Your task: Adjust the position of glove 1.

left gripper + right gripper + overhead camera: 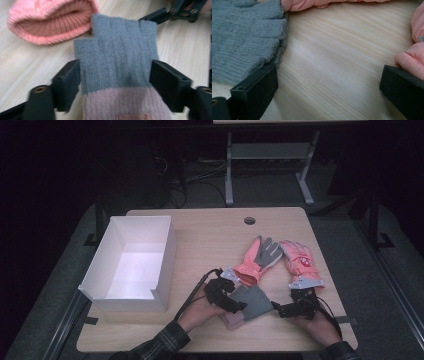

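Note:
A grey knitted fingerless glove with a pale pink cuff lies flat near the table's front edge. My left gripper is at its cuff end. In the left gripper view this glove lies between the wide-set jaws of the left gripper, which flank it without squeezing it. My right gripper sits just right of the glove, open. In the right gripper view, bare wood lies between the jaws of the right gripper, and the grey glove touches the left jaw.
Two pink gloves lie behind the grippers: one palm up with a grey palm, one with a printed back. An open white box stands at the left. The table has a cable hole at the back.

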The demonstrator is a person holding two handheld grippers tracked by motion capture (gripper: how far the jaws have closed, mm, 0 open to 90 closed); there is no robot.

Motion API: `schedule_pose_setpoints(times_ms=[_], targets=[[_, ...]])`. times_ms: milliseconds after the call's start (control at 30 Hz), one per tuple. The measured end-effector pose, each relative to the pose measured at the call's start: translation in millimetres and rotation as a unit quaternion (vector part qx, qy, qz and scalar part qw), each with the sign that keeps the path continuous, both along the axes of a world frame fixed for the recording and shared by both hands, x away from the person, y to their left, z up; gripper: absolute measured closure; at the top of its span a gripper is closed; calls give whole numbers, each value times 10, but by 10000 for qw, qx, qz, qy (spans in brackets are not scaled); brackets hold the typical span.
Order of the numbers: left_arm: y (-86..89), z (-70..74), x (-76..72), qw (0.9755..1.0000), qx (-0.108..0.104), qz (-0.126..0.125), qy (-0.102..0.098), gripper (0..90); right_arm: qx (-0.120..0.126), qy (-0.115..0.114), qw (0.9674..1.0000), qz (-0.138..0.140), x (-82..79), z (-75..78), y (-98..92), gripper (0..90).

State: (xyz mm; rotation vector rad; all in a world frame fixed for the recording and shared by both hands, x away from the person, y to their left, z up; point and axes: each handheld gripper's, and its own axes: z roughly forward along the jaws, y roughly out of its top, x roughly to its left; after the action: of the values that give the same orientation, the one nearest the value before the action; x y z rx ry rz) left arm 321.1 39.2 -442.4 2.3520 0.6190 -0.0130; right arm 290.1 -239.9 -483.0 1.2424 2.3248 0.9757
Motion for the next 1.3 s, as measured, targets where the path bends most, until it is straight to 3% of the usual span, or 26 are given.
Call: schedule_pose_setpoints(times_ms=[133, 233, 433, 600, 767, 867, 1100, 1300], targets=[[-63, -129, 0, 9998, 108, 72, 124, 150, 0, 2, 10000, -1, 0, 0, 0, 12], [-74, -172, 1, 9996, 73, 130, 230, 151, -2, 0, 10000, 1, 0, 0, 0, 12], [-88, -180, -28, 9999, 107, 51, 122, 205, -5, -6, 10000, 5, 0, -1, -1, 12], [-85, -172, -34, 9999, 107, -90, 90, 312, -7, -2, 10000, 1, -1, 0, 0, 12], [-101, -156, -43, 9989, 58, -298, 351, 541, -8, -4, 10000, 1, -1, -1, 0, 12], [-97, -157, -28, 9982, 28, -383, 470, 620, -9, -5, 10000, 3, -1, -1, -1, 12], [-103, -115, -23, 9976, 44, -531, 443, 682, -5, 0, 10000, 1, -1, 0, 0, 12], [-79, -46, -5, 9966, -53, -595, 564, 688, -3, 2, 10000, 0, 0, 0, 0, 12]])
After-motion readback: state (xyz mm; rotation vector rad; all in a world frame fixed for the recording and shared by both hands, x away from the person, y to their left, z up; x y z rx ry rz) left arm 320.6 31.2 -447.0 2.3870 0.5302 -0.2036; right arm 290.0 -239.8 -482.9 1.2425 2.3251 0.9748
